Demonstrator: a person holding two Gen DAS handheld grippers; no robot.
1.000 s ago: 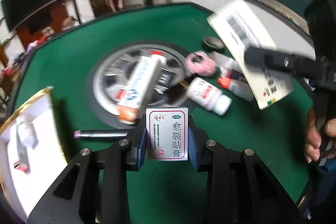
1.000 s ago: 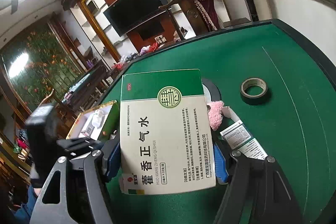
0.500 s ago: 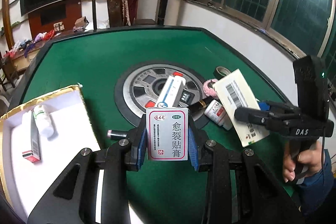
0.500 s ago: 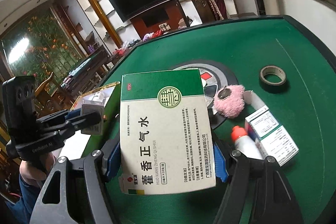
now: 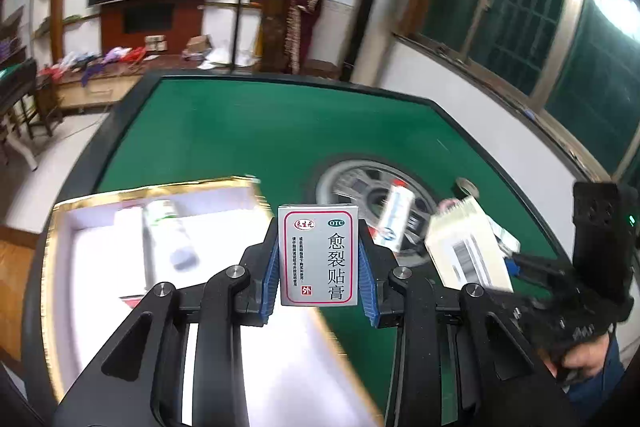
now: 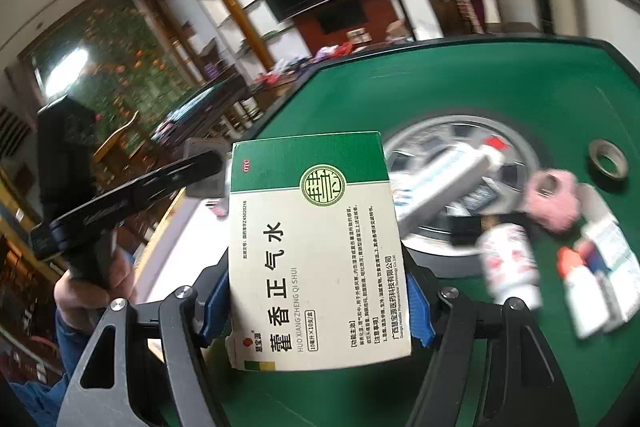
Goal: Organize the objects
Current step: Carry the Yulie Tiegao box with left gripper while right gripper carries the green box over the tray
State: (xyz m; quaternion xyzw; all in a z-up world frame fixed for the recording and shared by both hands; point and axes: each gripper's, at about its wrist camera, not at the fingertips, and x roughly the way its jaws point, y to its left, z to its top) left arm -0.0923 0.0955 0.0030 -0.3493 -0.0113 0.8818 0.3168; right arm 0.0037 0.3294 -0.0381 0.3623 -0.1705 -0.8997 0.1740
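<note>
My left gripper (image 5: 319, 259) is shut on a small grey plaster box (image 5: 319, 255) with a red border, held above the right edge of a white gold-rimmed tray (image 5: 100, 259). The tray holds a white bottle (image 5: 168, 231) and a flat box. My right gripper (image 6: 316, 291) is shut on a large green-and-white medicine box (image 6: 316, 251), held upright above the green table; it also shows in the left wrist view (image 5: 466, 247). The left gripper's handle shows in the right wrist view (image 6: 120, 203) at the left.
A round silver hub (image 6: 444, 163) in the green table (image 5: 248, 131) carries a long toothpaste box (image 6: 448, 179). Near it lie a white bottle (image 6: 508, 263), a pink fluffy thing (image 6: 554, 199), a tape roll (image 6: 608, 159) and small boxes (image 6: 608, 251).
My left gripper has swung left with the plaster box, from over the table's middle to over the tray. My right gripper has moved left toward the tray with the big box.
</note>
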